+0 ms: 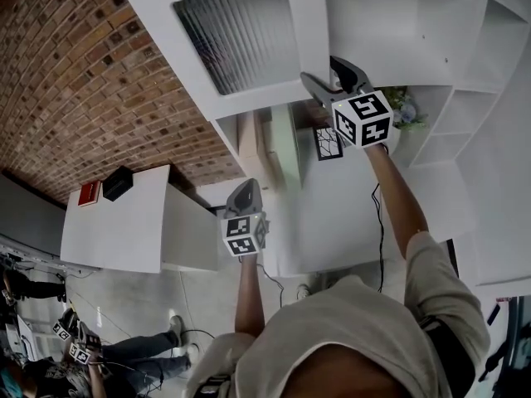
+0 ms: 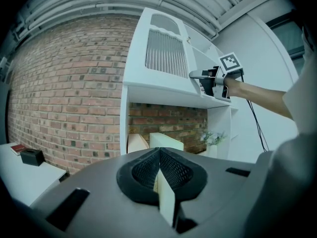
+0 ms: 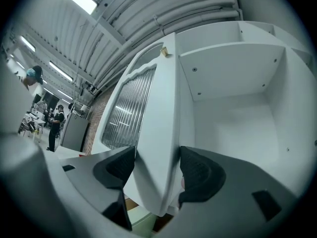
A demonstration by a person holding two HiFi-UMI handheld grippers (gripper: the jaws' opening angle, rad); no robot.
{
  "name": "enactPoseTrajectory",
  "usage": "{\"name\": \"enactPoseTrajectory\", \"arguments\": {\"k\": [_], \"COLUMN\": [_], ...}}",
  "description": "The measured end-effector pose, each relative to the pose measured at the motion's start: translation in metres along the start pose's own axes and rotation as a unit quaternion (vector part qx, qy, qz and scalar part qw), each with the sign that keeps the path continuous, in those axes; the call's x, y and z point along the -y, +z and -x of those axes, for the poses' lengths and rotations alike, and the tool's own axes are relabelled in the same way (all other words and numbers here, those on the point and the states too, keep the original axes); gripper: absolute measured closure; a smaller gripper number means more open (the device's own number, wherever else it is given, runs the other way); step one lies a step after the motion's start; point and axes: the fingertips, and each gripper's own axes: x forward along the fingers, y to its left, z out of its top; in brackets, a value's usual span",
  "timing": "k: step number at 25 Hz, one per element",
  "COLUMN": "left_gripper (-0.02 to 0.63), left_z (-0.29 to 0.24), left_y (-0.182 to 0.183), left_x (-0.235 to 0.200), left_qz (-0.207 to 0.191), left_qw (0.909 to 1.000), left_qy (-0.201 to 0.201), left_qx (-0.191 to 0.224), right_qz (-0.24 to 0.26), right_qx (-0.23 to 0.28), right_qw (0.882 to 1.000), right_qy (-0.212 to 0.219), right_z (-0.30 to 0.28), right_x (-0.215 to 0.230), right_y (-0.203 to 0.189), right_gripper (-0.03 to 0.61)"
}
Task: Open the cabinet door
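Fingers (image 3: 199, 175) of right gripper (image 3: 156, 170) clamp cabinet door (image 3: 162, 114)'s edge.

All three views share the cabinet door (image 3: 153, 133): your head view from behind, right gripper view close against it, left gripper view farther back.

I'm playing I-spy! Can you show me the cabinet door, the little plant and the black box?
cabinet door (image 1: 241, 36): head view, on its ribbed panel.
little plant (image 2: 210, 137): left gripper view, on its leaves.
black box (image 1: 119, 182): head view, on its top face.
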Motion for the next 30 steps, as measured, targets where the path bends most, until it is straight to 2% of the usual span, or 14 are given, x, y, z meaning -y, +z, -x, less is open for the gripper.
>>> {"name": "enactPoseTrajectory", "arguments": {"k": [14, 20, 25, 30], "left_gripper": [0.586, 0.586, 0.586, 0.586], "left_z": [0.002, 0.010, 0.019, 0.038], "left_y": [0.002, 0.003, 0.002, -0.002], "left_x": [0.018, 0.031, 0.042, 0.056], "left_qz": [0.003, 0.005, 0.006, 0.008], "left_qw": [1.0000, 1.0000, 0.9999, 0.9998], "left_qy": [-0.005, -0.001, 0.007, 0.015], "left_qx": [0.000, 0.001, -0.003, -0.007], "right_qz": [0.025, 0.032, 0.028, 0.018], "right_qx": [-0.014, -0.020, 0.001, 0.001], "right_qw": [1.000, 0.999, 1.000, 1.000], "right_qy": [-0.012, -0.012, -0.005, -0.001], "right_z": [0.006, 0.014, 0.033, 0.045], "right_x": [-0.005, -0.004, -0.014, -0.018], "right_y": [-0.002, 0.000, 0.007, 0.013], "right_gripper": [0.313, 0.356, 0.382, 0.400]}}
